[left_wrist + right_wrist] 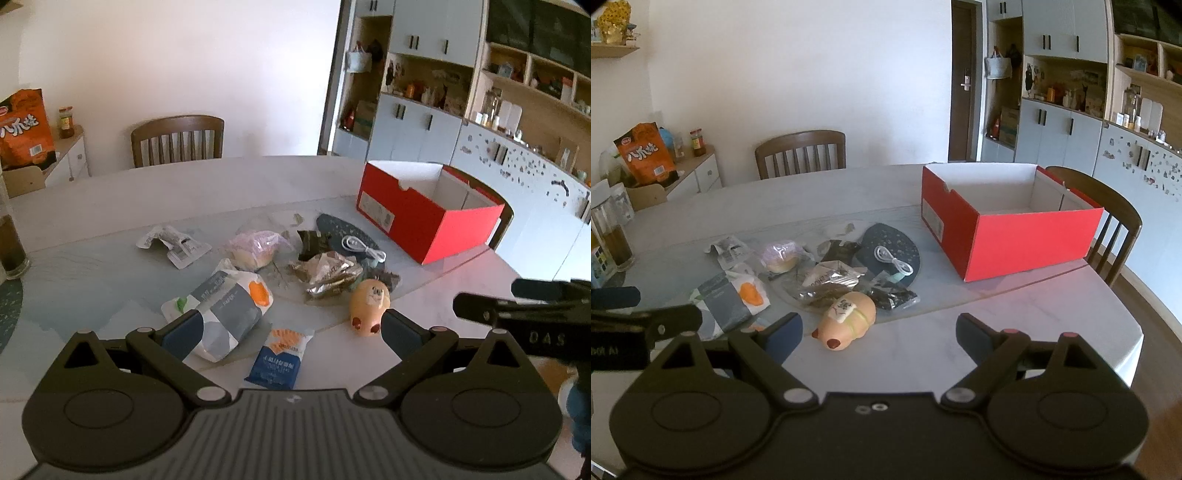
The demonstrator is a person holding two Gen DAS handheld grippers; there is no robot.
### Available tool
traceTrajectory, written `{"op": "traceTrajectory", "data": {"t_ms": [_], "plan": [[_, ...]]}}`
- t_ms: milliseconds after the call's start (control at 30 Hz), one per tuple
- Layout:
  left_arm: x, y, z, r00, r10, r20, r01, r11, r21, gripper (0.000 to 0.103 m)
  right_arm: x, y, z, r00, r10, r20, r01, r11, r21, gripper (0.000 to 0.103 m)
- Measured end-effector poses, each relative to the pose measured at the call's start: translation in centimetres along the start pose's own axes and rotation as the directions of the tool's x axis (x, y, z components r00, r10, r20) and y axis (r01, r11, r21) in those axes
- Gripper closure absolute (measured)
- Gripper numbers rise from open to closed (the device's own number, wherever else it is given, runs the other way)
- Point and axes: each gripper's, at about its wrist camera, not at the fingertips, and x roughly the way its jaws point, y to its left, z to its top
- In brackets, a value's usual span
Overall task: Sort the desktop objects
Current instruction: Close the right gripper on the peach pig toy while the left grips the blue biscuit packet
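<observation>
A heap of small items lies on the pale round table (110,206): a grey-white packet with an orange mark (225,306), a blue sachet (277,360), a tan toy pig (369,306), a foil wrapper (327,275), a wrapped bun (255,247) and a white cable (364,249) on a dark mat. My left gripper (291,334) hovers open over the near edge of the heap, nothing between its fingers. My right gripper (879,338) is open too, just right of the pig (849,321), empty. The red box (1008,229) stands open at the right.
Wooden chairs stand behind the table (801,151) and beside the box (1115,225). A glass jar with dark contents (11,243) sits at the left edge. An orange snack bag (646,155) rests on a low side cabinet. Shelving lines the right wall.
</observation>
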Motion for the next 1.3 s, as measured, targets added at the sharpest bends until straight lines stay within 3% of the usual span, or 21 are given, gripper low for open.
{"op": "traceTrajectory", "data": {"t_ms": [933,1300], "plan": [[8.0,0.0,-3.4,0.997,-0.021,-0.08,0.03,0.994,0.109,0.001,8.5,1.6,0.1,0.995,0.031,-0.09,-0.034,0.999,-0.025,0.014],[11.2,-0.2,-4.8,0.993,-0.019,-0.115,0.036,0.987,0.154,0.013,11.7,2.2,0.0,0.99,0.033,-0.141,-0.034,0.999,-0.009,0.016]]}}
